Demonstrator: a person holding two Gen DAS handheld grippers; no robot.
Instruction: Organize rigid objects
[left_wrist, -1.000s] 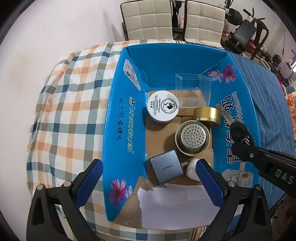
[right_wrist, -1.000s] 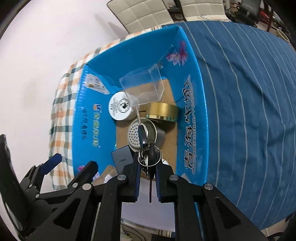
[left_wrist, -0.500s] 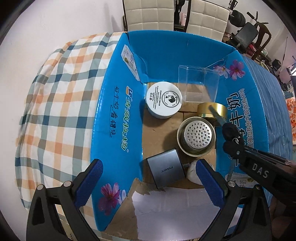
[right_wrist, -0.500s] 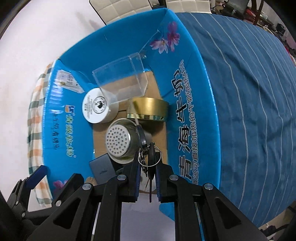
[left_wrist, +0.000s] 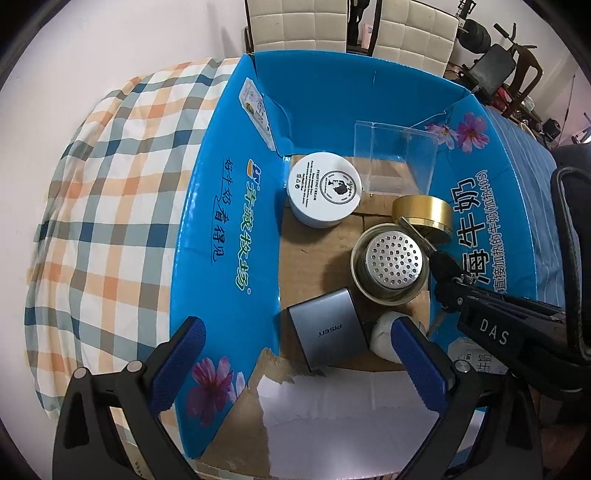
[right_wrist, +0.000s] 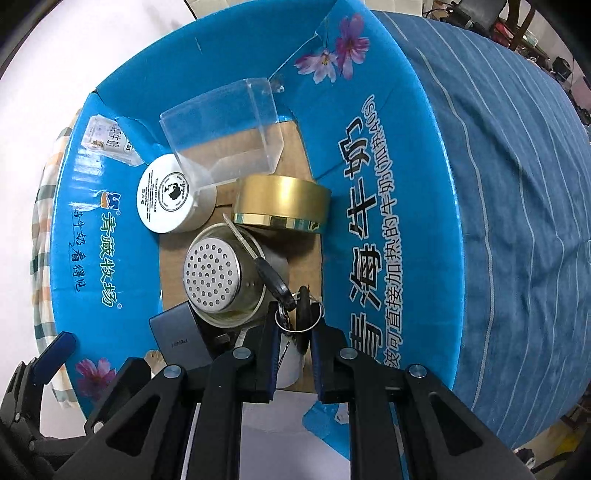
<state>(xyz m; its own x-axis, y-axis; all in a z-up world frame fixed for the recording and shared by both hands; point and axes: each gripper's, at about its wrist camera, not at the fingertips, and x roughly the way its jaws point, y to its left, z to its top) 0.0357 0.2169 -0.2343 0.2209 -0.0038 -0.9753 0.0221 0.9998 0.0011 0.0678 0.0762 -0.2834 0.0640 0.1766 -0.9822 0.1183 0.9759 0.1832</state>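
Observation:
An open blue cardboard box holds a white cream jar, a gold tin, a perforated metal strainer cup, a grey PISEN charger and a clear plastic case. My right gripper points down into the box at its right side, gripping a bunch of keys by the ring; its jaws are beginning to open. The longest key lies across the strainer cup toward the gold tin. My left gripper hangs open over the box's near end, holding nothing.
The box sits on a bed between a checked sheet on the left and a blue striped blanket on the right. A white rounded object lies next to the charger. Padded chairs stand behind the bed.
My right gripper has sunk lower into the box with the keys, closer to the strainer cup and gold tin. Its fingers stand slightly further apart. The left gripper has barely moved.

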